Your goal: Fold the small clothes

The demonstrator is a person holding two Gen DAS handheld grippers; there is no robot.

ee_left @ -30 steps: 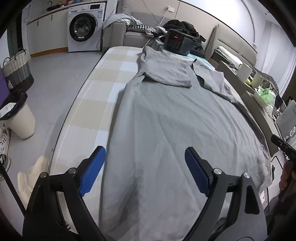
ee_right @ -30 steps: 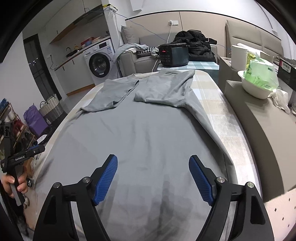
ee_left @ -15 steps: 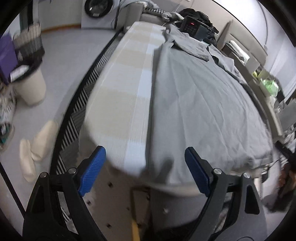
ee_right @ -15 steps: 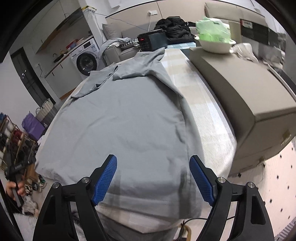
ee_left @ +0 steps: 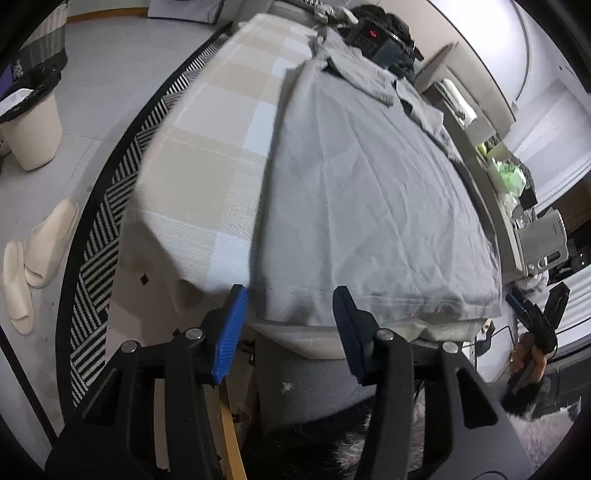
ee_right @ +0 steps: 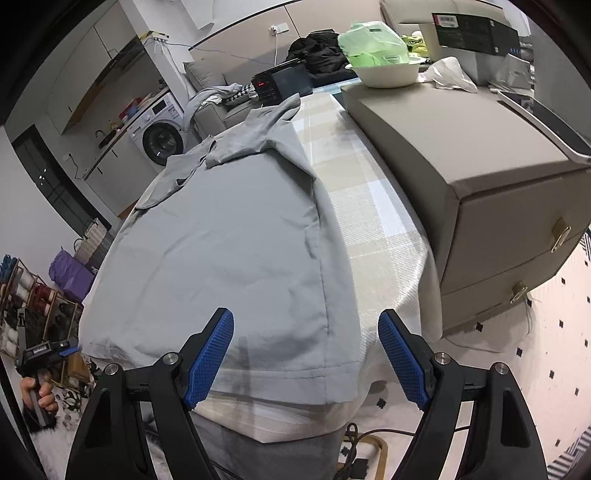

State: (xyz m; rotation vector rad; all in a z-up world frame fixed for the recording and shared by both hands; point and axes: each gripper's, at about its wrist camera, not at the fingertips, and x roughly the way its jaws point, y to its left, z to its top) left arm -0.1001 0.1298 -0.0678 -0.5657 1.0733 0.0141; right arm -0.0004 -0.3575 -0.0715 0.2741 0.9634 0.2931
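Note:
A grey short-sleeved shirt [ee_left: 369,192] lies flat on the checked table cloth [ee_left: 192,177], sleeves folded in at the far end, hem at the near edge. My left gripper [ee_left: 288,314] hovers at the hem's left corner. Its jaws are closing, the hem's edge lies between them, and the blue pads [ee_left: 231,325] stand apart from the cloth. In the right wrist view the shirt [ee_right: 229,240] shows its right hem corner between the wide-open fingers of my right gripper [ee_right: 306,354]. Each gripper also shows in the other's view, hand-held: the left gripper [ee_right: 48,350] and the right gripper [ee_left: 532,314].
A beige drawer cabinet [ee_right: 461,147] stands tight against the table's right side, with a white bowl [ee_right: 384,70] on top. A black appliance [ee_left: 373,35] with a red display sits past the collar. On the floor at left are a striped rug [ee_left: 110,206], slippers [ee_left: 37,251] and a bin [ee_left: 29,129].
Both grippers drew back from over the shirt's middle to the near hem and dipped lower. The left jaws have narrowed around the left hem corner; the right jaws kept their width.

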